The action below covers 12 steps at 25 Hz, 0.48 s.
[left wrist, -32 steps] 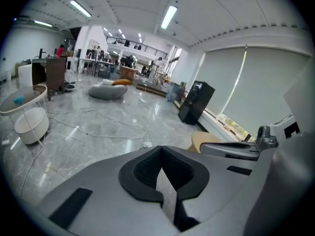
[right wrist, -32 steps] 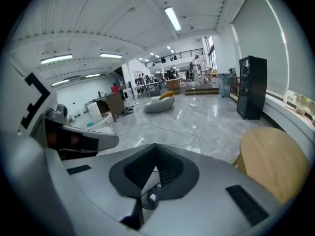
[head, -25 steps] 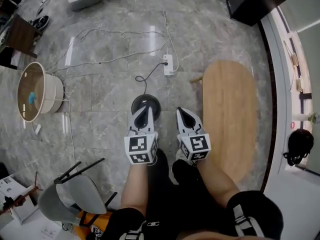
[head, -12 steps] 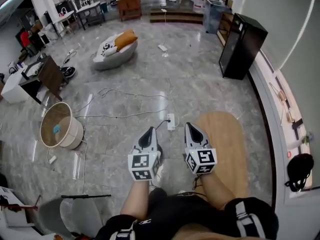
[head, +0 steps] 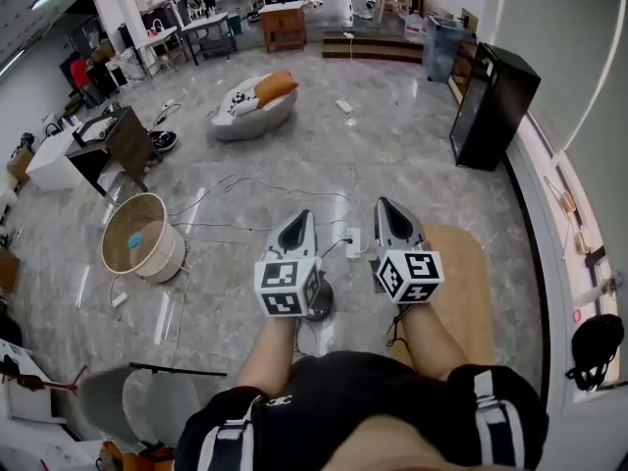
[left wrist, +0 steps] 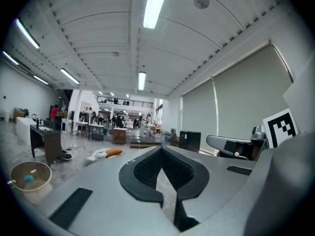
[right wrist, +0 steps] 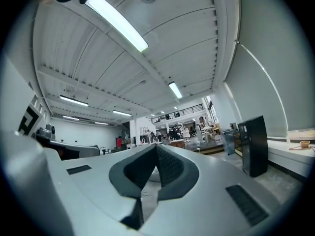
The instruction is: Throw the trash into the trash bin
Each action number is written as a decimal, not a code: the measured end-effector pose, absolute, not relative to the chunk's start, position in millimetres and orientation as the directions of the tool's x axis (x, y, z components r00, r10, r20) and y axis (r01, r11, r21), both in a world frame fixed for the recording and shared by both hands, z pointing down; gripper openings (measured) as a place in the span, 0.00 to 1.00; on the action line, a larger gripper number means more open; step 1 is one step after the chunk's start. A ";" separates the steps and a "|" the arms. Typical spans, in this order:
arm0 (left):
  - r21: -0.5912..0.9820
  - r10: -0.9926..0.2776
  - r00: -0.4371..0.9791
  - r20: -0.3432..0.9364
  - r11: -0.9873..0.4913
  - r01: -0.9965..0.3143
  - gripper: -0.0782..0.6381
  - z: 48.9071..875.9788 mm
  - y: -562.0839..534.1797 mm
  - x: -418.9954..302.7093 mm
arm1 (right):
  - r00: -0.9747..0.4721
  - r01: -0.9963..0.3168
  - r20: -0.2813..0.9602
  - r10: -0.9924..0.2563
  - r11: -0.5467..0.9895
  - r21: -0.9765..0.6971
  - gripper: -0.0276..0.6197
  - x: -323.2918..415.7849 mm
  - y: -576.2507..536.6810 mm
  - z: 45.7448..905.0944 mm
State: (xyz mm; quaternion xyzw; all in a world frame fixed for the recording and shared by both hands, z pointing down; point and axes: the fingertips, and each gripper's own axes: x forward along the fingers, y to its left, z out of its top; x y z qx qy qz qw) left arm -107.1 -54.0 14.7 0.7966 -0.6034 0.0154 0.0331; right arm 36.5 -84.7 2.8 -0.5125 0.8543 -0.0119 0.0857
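Observation:
The trash bin (head: 140, 248) is a round beige basket on the grey floor at the left, with a small blue piece lying inside it. It also shows low at the left of the left gripper view, bin (left wrist: 29, 180). My left gripper (head: 298, 226) and right gripper (head: 386, 211) are held side by side in front of the person's body, pointing level into the room. Both are shut with nothing between the jaws, as the left gripper (left wrist: 161, 151) and right gripper (right wrist: 156, 147) show in their own views. The bin stands well to the left of both.
An oval wooden table (head: 463, 292) is under the right arm. A black round base (head: 320, 300), a power strip (head: 351, 242) and cables lie on the floor ahead. A black cabinet (head: 493, 106) stands at the right, a beanbag (head: 253, 108) far ahead, a grey chair (head: 132, 400) at lower left.
Both grippers have risen and turned from pointing down to level. The head view has swung up from the floor, so much more of the room shows.

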 end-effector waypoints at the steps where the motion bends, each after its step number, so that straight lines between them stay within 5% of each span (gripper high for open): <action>1: 0.047 -0.961 0.270 0.060 -0.268 -0.962 0.13 13.6 -53.2 -110.1 | -0.468 -0.869 -0.133 -0.873 0.483 -0.110 0.06 31.9 -84.7 2.6; 12: 0.056 -0.973 0.223 0.066 -0.219 -0.974 0.13 22.2 -49.1 -135.9 | -0.532 -0.837 -0.093 -0.841 0.540 -0.092 0.06 -8.7 -85.1 14.8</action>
